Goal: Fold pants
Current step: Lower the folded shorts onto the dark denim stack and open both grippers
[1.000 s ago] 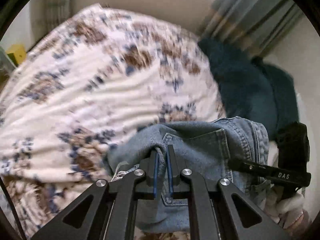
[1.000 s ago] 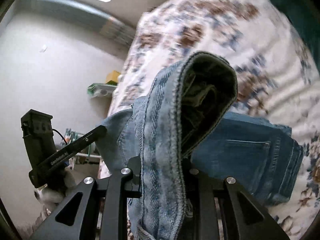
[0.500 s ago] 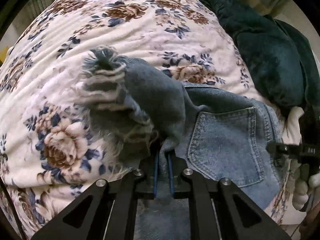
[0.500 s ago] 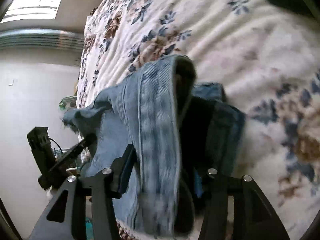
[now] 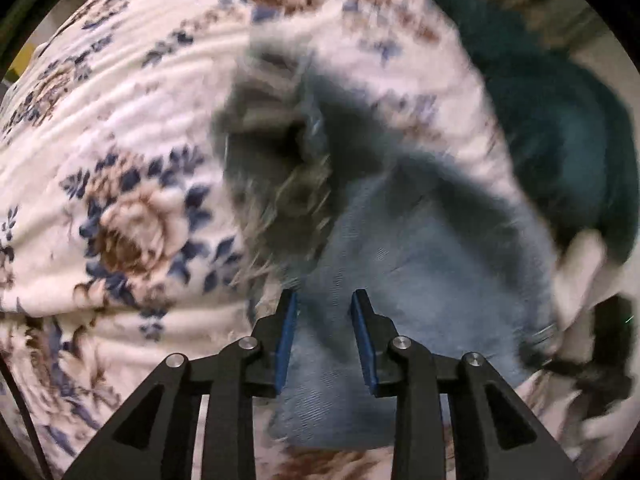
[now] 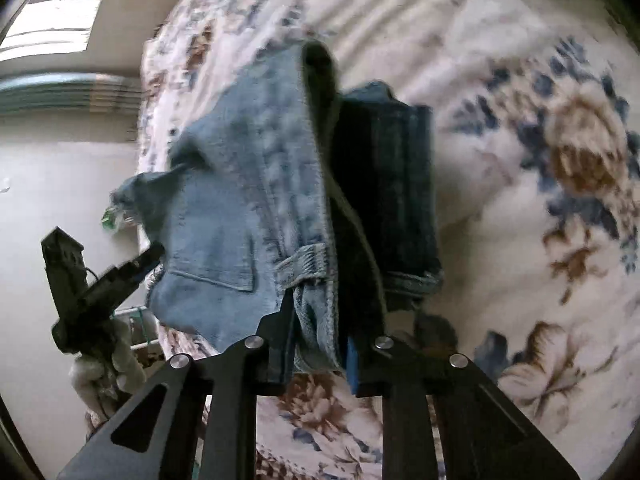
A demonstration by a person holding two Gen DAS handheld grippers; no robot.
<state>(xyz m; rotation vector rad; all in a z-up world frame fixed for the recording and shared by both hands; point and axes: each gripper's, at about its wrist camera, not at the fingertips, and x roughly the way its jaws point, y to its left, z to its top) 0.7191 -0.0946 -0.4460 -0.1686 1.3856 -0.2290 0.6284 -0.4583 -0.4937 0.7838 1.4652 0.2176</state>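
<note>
Light blue denim pants (image 5: 420,280) lie bunched on the floral bedspread (image 5: 120,140), with a frayed leg hem (image 5: 276,168) flopped over to the left. My left gripper (image 5: 324,300) is open just above the denim, jaws apart with cloth beneath them but not pinched. In the right wrist view the pants (image 6: 248,184) hang folded over, back pocket showing. My right gripper (image 6: 320,312) has its jaws partly apart around the waistband edge, which sits loosely between them. The left gripper shows in this view (image 6: 100,280) at the left.
A dark teal blanket or pillow (image 5: 560,132) lies at the bed's far right. The bedspread also shows in the right wrist view (image 6: 520,160). A wall and window (image 6: 52,24) are at the left beyond the bed's edge.
My left gripper has opened and let go of the pants leg, which dropped onto the bed. My right gripper has widened and lowered the waistband toward the bed.
</note>
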